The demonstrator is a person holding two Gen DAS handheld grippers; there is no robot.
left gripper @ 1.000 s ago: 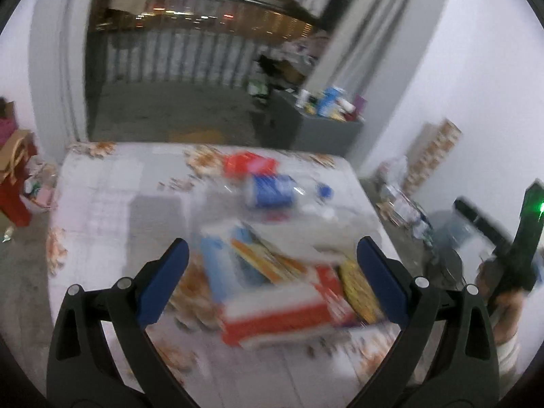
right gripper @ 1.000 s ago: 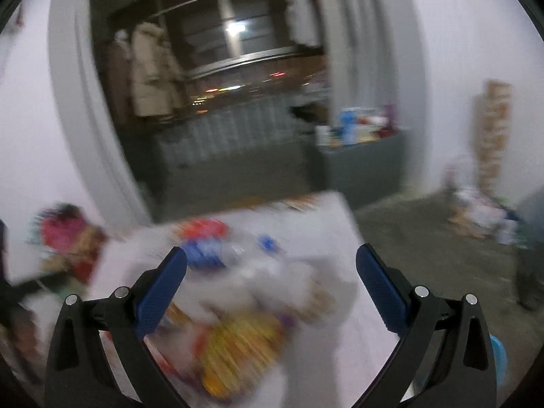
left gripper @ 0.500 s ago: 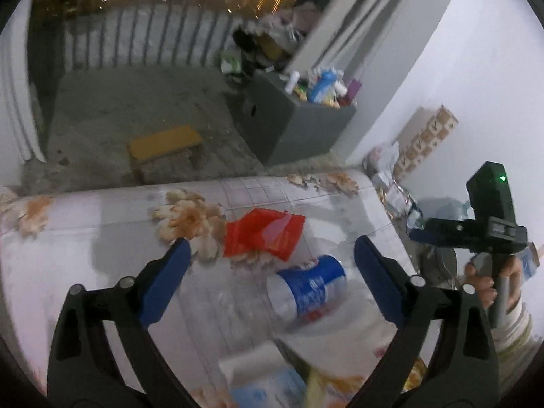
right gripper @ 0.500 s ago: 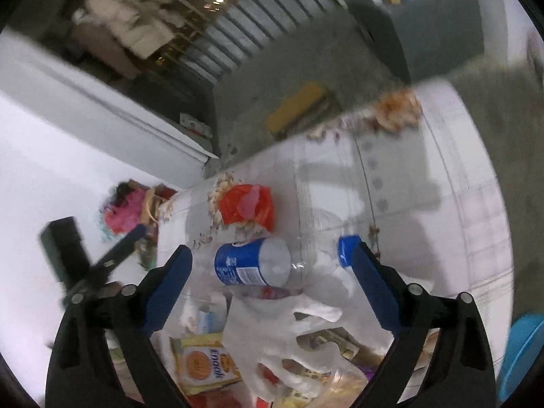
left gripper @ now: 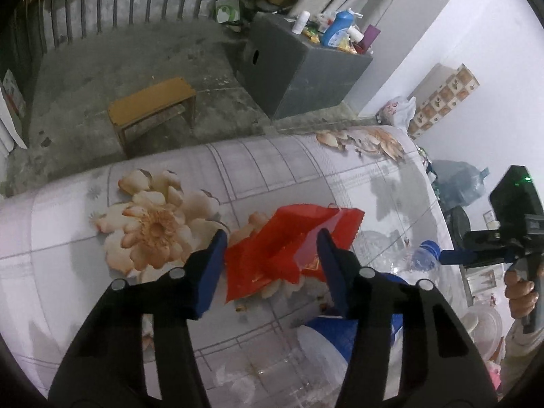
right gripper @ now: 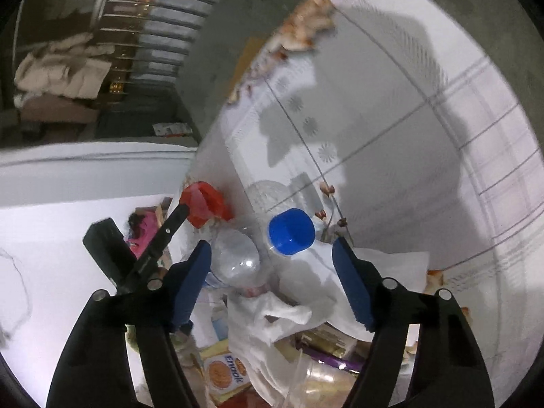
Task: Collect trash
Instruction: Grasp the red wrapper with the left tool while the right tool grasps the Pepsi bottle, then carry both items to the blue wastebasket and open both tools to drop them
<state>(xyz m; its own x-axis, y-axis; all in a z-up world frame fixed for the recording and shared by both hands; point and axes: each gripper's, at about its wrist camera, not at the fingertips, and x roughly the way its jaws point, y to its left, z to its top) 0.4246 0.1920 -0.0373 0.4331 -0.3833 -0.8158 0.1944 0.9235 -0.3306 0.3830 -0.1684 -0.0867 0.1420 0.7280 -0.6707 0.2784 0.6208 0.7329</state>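
- While the left gripper (left gripper: 270, 265) pointed down at the flowered tablecloth (left gripper: 68, 238) in the left wrist view, its jaws were closing around a red wrapper (left gripper: 285, 248) lying crumpled on the cloth; the pads stood just beside it on either side and did not yet press it.
- That wrapper looked thin, light and crinkly, so it would likely fold flat under any pinch; the raised middle crease seemed the best hold.
- In the right wrist view, the right gripper (right gripper: 272, 272) was also closing, with the neck of a clear plastic bottle (right gripper: 238, 258) and its blue cap (right gripper: 291, 231) between the jaws, not yet clamped.
- The bottle appeared empty, light and slippery, apt to roll; the stiffer neck below the cap looked safest.
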